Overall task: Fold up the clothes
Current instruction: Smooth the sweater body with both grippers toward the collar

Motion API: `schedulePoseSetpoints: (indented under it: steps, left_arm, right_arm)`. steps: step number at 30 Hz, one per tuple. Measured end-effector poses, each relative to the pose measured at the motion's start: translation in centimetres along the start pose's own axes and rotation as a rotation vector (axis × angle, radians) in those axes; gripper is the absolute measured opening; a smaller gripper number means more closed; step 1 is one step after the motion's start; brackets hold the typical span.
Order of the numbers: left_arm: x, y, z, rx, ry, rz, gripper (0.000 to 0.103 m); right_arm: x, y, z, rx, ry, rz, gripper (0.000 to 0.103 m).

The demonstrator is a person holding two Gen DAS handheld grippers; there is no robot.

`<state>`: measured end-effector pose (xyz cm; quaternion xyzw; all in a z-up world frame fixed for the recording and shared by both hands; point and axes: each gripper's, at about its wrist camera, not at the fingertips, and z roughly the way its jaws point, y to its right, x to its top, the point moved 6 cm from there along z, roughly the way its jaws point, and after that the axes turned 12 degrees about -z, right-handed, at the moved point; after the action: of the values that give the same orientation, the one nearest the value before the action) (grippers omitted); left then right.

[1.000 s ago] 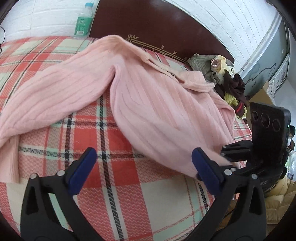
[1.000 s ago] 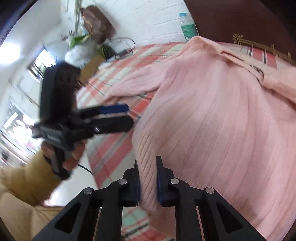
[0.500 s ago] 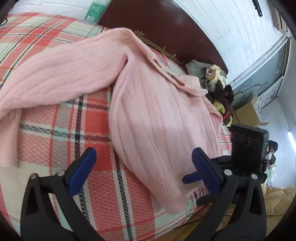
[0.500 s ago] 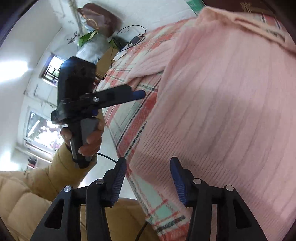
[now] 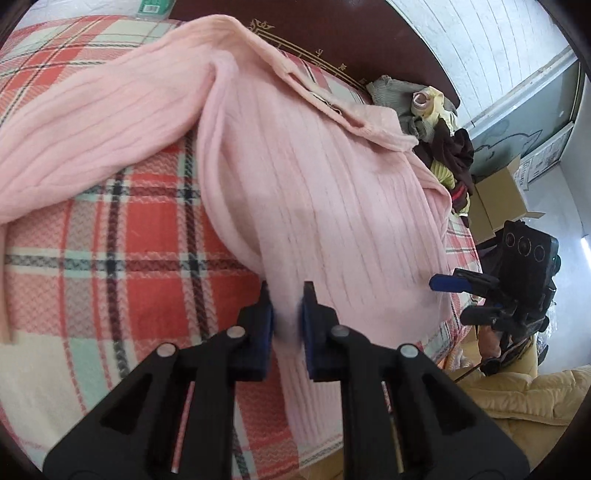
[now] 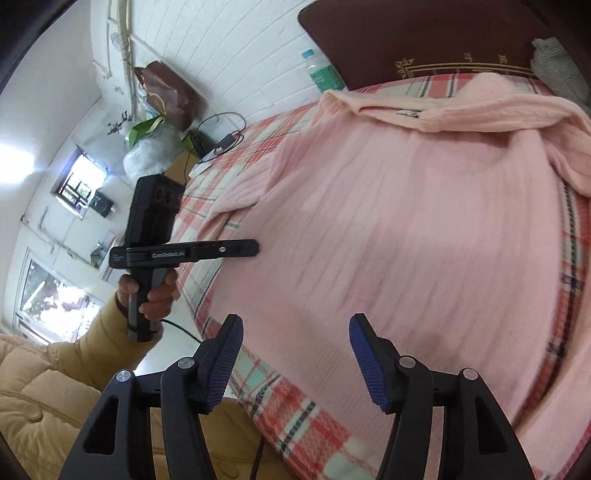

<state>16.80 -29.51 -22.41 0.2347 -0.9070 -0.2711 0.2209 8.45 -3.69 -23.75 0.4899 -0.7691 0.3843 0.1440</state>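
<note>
Sweater (image 5: 325,206), pink ribbed knit, spread back-up across plaid blanket (image 5: 110,266) on the bed, one sleeve flung out sideways. Left gripper (image 5: 287,310) nearly closed on the sweater's side edge near the hem; fabric is blurred there, so the bite looks real but shallow. Likely pinched to carry that side over. Right gripper (image 6: 295,354) wide open, holding nothing, hovering above the hem. Dark headboard (image 5: 332,33), clothes pile (image 5: 436,122), white brick wall (image 6: 229,48).
</note>
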Motion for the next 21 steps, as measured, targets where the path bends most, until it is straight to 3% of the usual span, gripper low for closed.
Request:
schedulePoseSetpoints:
  steps: [2,5,7,9,11,15,21]
  left_arm:
    - [0.0,0.0,-1.5,0.097,-0.020,-0.009,0.014]
    - [0.7,-0.5,-3.7,0.328,0.050,0.036,0.020]
    - [0.8,-1.2,-4.6,0.457,0.090,0.046,0.047]
    - [0.5,-1.0,-4.7,0.423,0.112,0.053,0.048]
    - [-0.2,0.6,-4.2,0.302,0.116,0.085,0.049]
    - [-0.5,4.3,-2.0,0.229,0.113,0.189,0.057]
    - [5.1,8.7,3.1,0.169,0.085,0.227,0.057]
  right_arm:
    - [0.0,1.4,-1.4,-0.039,0.016,0.016,0.061]
    - [-0.5,3.0,-3.2,-0.115,0.032,0.025,0.061]
    - [-1.5,5.0,-5.3,-0.175,0.041,0.039,0.062]
    - [-1.8,6.2,-6.6,-0.208,0.062,0.065,0.062]
    - [-2.1,7.4,-8.1,-0.252,0.083,0.082,0.062]
    - [-1.3,9.6,-11.0,-0.397,0.097,0.037,0.062]
    - [4.5,10.2,-10.4,-0.617,0.011,-0.274,0.063]
